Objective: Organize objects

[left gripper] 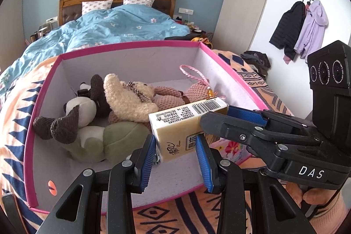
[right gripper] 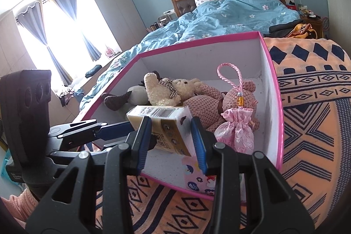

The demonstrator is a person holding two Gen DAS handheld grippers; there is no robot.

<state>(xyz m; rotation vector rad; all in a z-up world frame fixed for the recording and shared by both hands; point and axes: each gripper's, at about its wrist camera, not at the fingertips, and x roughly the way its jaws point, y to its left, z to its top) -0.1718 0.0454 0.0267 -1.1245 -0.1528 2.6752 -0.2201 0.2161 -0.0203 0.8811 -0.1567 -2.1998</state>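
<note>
A beige tissue pack (left gripper: 182, 126) with a barcode hangs over the near part of a pink-rimmed box (left gripper: 131, 45). Both grippers hold it. My left gripper (left gripper: 176, 157) is shut on its near end, blue pads against both sides. My right gripper (left gripper: 219, 116) reaches in from the right and is shut on the far end. In the right wrist view the right gripper (right gripper: 171, 144) clamps the tissue pack (right gripper: 166, 131), and the left gripper (right gripper: 125, 127) comes in from the left. The box (right gripper: 197, 43) holds a cream bear (left gripper: 129, 93), a pink bear (right gripper: 210, 100) and a brown-and-white plush (left gripper: 81, 106).
A green plush (left gripper: 118, 137) and a pink satin pouch (right gripper: 237, 131) with a cord loop also lie in the box. The box rests on an orange and navy patterned blanket (right gripper: 307, 124) on a bed with a blue duvet (left gripper: 114, 27). Jackets (left gripper: 298, 30) hang on the right wall.
</note>
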